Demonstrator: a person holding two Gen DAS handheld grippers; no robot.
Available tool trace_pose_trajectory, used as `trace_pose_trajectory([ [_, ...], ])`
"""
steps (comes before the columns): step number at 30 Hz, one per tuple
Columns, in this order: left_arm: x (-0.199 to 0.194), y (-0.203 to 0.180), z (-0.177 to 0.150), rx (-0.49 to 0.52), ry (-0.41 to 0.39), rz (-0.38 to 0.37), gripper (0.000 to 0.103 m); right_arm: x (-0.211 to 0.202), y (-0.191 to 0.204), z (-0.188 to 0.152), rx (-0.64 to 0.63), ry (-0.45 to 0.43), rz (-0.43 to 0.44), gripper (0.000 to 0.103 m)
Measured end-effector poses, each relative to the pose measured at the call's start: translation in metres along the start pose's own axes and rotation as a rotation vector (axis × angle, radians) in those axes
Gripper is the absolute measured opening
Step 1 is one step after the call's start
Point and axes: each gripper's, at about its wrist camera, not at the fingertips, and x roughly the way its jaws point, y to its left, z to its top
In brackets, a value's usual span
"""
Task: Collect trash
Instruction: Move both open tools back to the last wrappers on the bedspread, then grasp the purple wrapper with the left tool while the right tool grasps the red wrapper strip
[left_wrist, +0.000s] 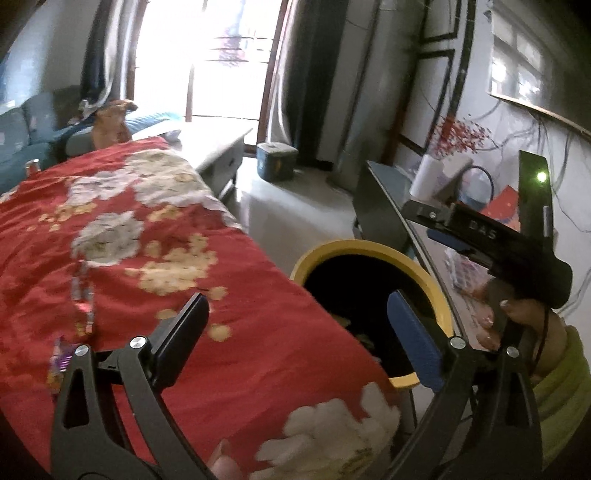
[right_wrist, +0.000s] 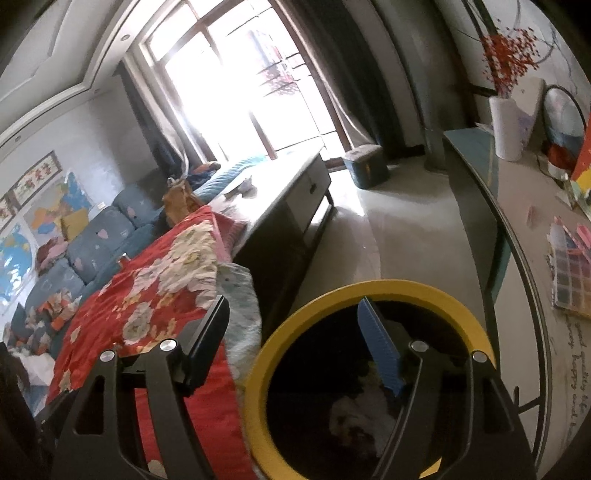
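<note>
Yellow plastic rims the round, dark-lined trash bin that fills the foreground of the right wrist view, standing just beside the table under a red floral-print cloth, placed, it seems, so litter can go straight over the table edge. The right gripper hangs over the bin's mouth with its jaws spread wide and nothing between them, a posture that fits a drop just made or about to be repeated. Pale crumpled scraps lie in the bin's depths, too dim to identify. In the left wrist view the left gripper is likewise wide apart and empty, poised above the cloth near the bin, probably ready for the next pick. Small shiny wrappers lie on the cloth at the left, blurred and partly cut off by the gripper's black frame; they look like the remaining trash. The person's right hand grips the other tool's handle, its sleeve cropped by the lens edge. Farther off, a white vase of red blossoms stands on a glass-topped side table, and the bright window washes out everything beyond.
</note>
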Motion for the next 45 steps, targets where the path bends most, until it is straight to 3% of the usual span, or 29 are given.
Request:
trace_pose_trajectory([
  [27, -0.066, 0.102, -0.021, -0.188, -0.083, 0.158, 0.089, 0.018, 0.132, -0.025, -0.228, 0.102, 0.196, 0.070],
  [38, -0.073, 0.139, -0.044, -0.262, -0.022, 0.212, 0.089, 0.037, 0.182, -0.035, -0.290, 0.188, 0.314, 0.070],
  [45, -0.064, 0.153, -0.058, -0.281, 0.036, 0.201, 0.074, 0.062, 0.213, -0.044, -0.333, 0.264, 0.349, 0.070],
])
